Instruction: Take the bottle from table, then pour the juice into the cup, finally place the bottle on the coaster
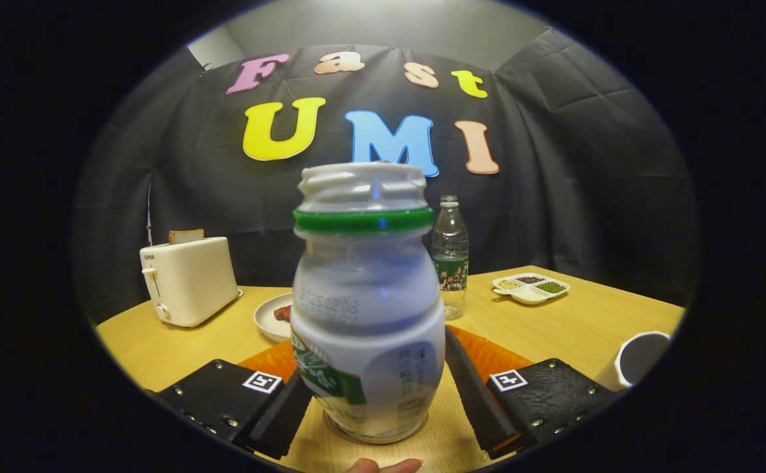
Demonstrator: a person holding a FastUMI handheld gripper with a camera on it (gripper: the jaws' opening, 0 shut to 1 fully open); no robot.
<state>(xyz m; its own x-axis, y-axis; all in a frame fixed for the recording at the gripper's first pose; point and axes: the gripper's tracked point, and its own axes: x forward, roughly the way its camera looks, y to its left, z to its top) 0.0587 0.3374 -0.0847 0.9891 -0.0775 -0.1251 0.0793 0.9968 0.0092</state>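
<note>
A: Which step? The squat white plastic bottle with green neck ring (368,309) sits between the fingers of the gripper (375,394), uncapped, upright.

B: Its base looks to rest on a round clear coaster (334,428) on the pale wood table (580,322), so I'd call it the last step, placing. Could be the first grasp tho, can't rule that out.

A: Fingers?

B: Apart, flanking the bottle. Left one is at the wall or just off it, right one shows a gap. Not clamped, imo.

A: Next move?

B: If placed, pull straight back w/o clipping it. White cup (639,360) stands off to the right, near.

A: Text?

B: Bottle has an embossed date code and small print, too blurry to read. White toaster (189,279) has a small logo, too small. Clear water bottle (450,253) behind has a green label, unreadable.
</note>
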